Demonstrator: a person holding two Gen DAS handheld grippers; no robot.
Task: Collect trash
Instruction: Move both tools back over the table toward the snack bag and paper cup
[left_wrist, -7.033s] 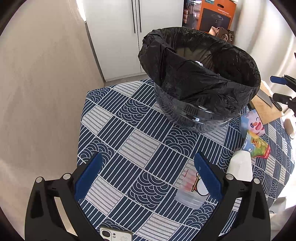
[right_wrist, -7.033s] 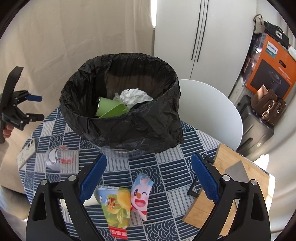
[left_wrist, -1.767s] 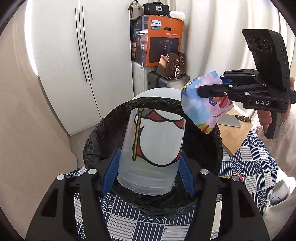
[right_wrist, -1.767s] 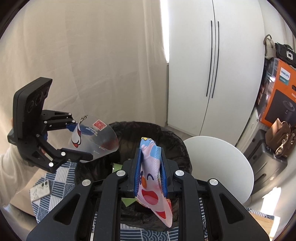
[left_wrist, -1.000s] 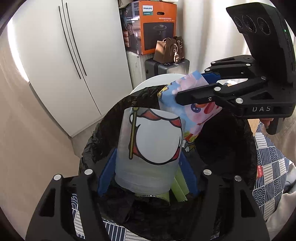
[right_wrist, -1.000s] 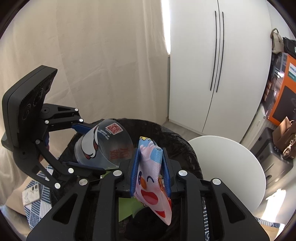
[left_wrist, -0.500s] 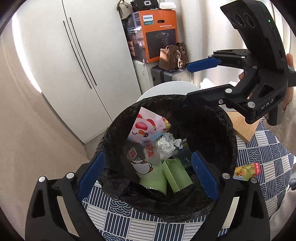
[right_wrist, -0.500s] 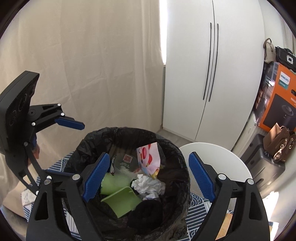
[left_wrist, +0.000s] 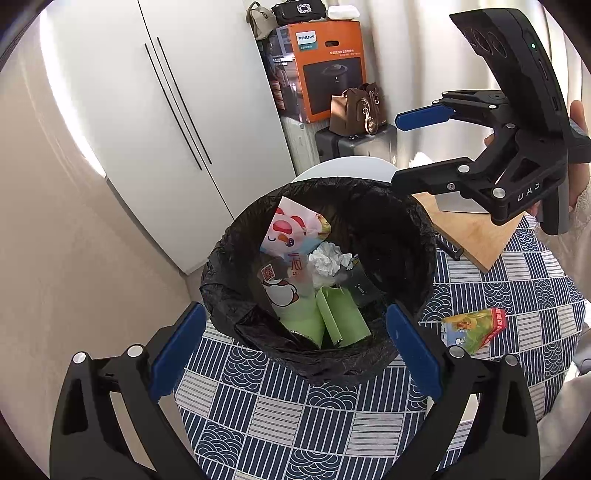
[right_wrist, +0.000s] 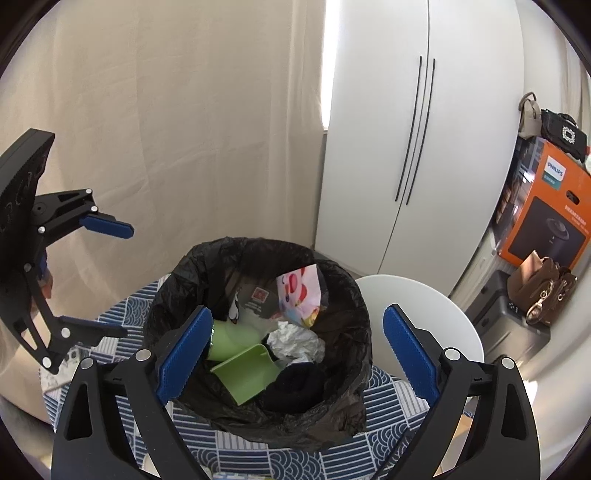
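**Bin station: both tools empty above the liner**

Item 1. My left gripper (left_wrist: 291, 350): jaws spread wide, nothing between the blue pads (left_wrist: 177, 345). It hangs above the near rim of the trash bin (left_wrist: 221, 291).

Item 2. My right gripper (right_wrist: 295, 354): jaws likewise wide apart and holding nothing, poised over the bin's near edge. In the left view it sits up at the right, above the far rim.

Item 3. Trash bin, black liner folded over the rim, standing on the blue patterned tablecloth (left_wrist: 332, 417). Contents I can make out: cartoon snack wrapper (left_wrist: 291, 229) leaning on the far wall; clear printed cup (left_wrist: 284, 291) lying just below it; crumpled white paper (left_wrist: 327, 258); green folded pieces (left_wrist: 332, 317); a dark bundle (right_wrist: 295, 384) near the front in the right view.

Item 4. Yellow-green snack packet (left_wrist: 474, 328): lying flat on the tablecloth beside the bin, outside it, apart from both tools.

Item 5. Wooden cutting board (left_wrist: 476, 236): on the table behind the packet.

Item 6. White round chair (right_wrist: 417, 314): just behind the bin.
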